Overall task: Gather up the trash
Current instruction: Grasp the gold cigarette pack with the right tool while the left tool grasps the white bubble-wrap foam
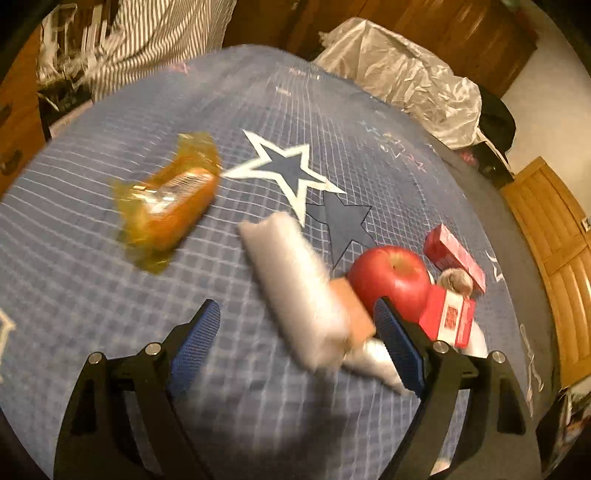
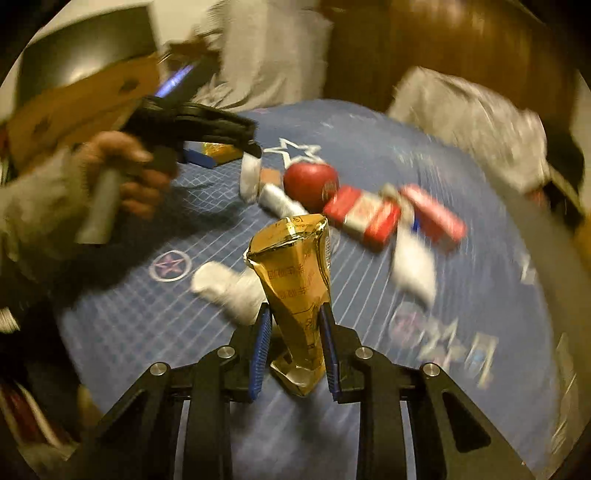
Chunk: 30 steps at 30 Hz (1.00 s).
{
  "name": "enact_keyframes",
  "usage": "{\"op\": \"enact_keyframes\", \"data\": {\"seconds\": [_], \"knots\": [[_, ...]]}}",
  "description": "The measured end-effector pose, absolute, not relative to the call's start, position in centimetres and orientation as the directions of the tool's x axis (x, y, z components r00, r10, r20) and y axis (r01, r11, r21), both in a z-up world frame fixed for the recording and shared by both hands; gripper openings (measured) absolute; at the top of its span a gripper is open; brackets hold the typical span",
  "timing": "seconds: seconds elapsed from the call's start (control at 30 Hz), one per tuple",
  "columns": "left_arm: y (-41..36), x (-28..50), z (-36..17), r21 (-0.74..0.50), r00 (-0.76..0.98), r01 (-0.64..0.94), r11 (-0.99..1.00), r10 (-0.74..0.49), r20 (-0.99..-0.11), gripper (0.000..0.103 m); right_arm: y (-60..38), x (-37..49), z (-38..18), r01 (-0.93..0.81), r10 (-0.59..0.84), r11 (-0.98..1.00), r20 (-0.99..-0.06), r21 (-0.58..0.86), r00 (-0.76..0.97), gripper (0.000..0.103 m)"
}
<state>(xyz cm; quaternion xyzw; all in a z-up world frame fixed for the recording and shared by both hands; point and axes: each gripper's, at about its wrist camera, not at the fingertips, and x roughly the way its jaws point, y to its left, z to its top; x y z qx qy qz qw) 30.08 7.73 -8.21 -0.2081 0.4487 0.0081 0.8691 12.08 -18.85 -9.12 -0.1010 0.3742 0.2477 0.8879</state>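
Right wrist view: right gripper (image 2: 293,345) clamped on gold wrapper (image 2: 295,280), centre frame; thin foil could slip out. Left gripper (image 1: 295,328) wide, empty, over white wrapper (image 1: 295,288) lower centre; may knock apple (image 1: 391,280).

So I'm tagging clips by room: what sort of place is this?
Probably a bedroom: a blue star-patterned blanket covers a bed-like surface, with wooden furniture and striped cloth around it.

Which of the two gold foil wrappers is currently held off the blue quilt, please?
The crumpled gold foil packet clamped between the right gripper fingers; the other gold wrapper lies on the blue quilt.
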Motion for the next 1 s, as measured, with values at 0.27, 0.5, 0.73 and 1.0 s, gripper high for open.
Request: {"op": "enact_keyframes", "data": {"seconds": [0.27, 0.5, 0.73, 1.0], "knots": [[8.3, 28.8, -7.8, -0.385, 0.618, -0.137, 0.913, -0.225, -0.753, 0.032, -20.3, 10.5, -8.8, -0.402, 0.372, 0.907, -0.678, 0.121, 0.634, 0.028], [11.2, 21.0, -2.9, -0.329, 0.636, 0.017, 0.944, -0.264, -0.725, 0.026, -20.1, 10.7, -7.8, -0.372, 0.387, 0.91, -0.7, 0.185, 0.6, 0.028], [15.0, 16.0, -6.3, -0.432, 0.523, 0.031, 0.901, -0.384, -0.761, 0.025, -19.5, 11.8, -9.6, -0.335, 0.378, 0.917, -0.735, 0.215, 0.563, 0.031], [17.4, 15.9, -9.8, -0.502, 0.526, -0.066, 0.862, -0.398, -0.752, 0.073, -18.3, 13.2, -10.8, -0.364, 0.396, 0.908, -0.713, 0.208, 0.578, 0.05]]}}
